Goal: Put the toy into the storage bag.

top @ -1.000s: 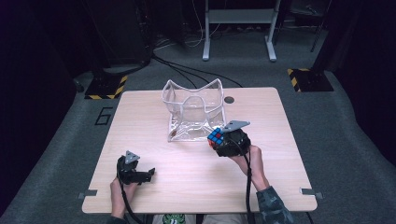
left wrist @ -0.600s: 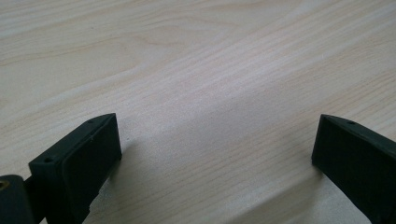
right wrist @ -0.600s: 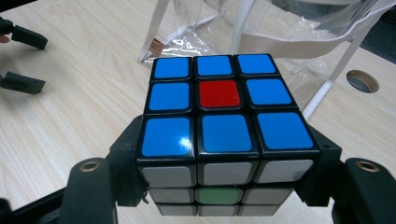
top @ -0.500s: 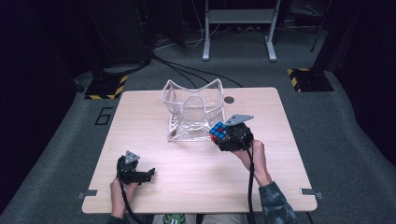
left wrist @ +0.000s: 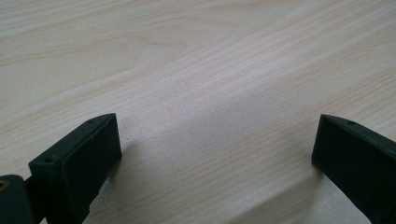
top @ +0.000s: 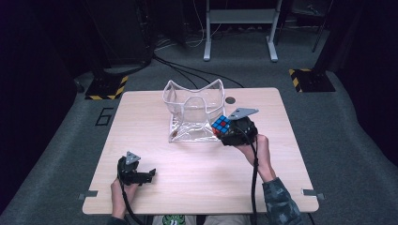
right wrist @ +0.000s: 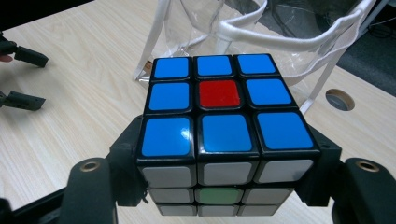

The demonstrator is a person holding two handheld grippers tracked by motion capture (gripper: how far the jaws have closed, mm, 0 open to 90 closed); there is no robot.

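Observation:
My right gripper [top: 224,130] is shut on a puzzle cube [top: 220,124] and holds it above the table, right beside the front right corner of a clear plastic bag [top: 192,112]. In the right gripper view the cube [right wrist: 224,126] shows a blue top face with a red centre, white and green tiles on its near side, and the bag's white-edged rim [right wrist: 280,39] just beyond. My left gripper [top: 149,175] rests open near the table's front left, nothing between its black pads [left wrist: 88,158].
The light wooden table [top: 155,136] has a round cable hole [top: 230,100] behind the bag. Black cables run over the grey floor behind it. Yellow-black striped feet [top: 105,87] stand off the back corners.
My right gripper has carried the cube a little farther from the person and higher, closer to the bag's rim. The left gripper has stayed put.

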